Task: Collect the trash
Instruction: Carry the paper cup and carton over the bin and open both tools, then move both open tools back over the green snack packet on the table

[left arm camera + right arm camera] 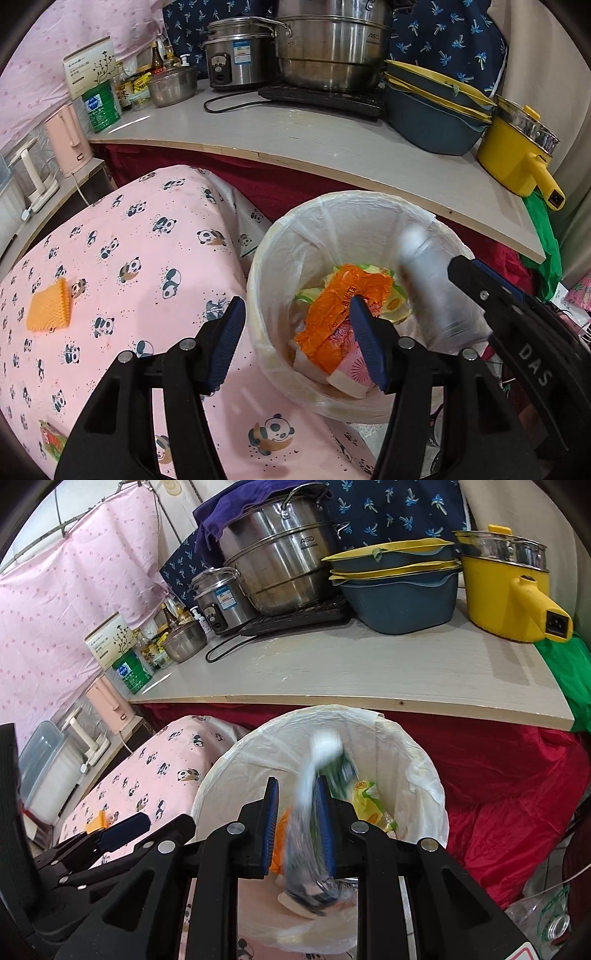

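A white-lined trash bin [258, 280] stands beside the panda-print bed; it also shows in the right wrist view [424, 775]. Inside lie an orange wrapper [340, 314] and other scraps. My right gripper [297, 825] is over the bin with a clear plastic bottle [306, 834] between its jaws, blurred by motion; the bottle also shows in the left wrist view [436, 284]. Whether the jaws still press it is unclear. My left gripper [295, 343] is open and empty over the bin's near-left rim. An orange bumpy pad [48, 306] and a green-red wrapper [51, 443] lie on the bed.
A wooden counter [295, 133] behind the bin carries steel pots [328, 48], a rice cooker [236, 55], stacked blue-yellow basins [432, 114] and a yellow electric pot [517, 155]. Red cloth [509, 775] lies right of the bin. A pink kettle [70, 140] stands at left.
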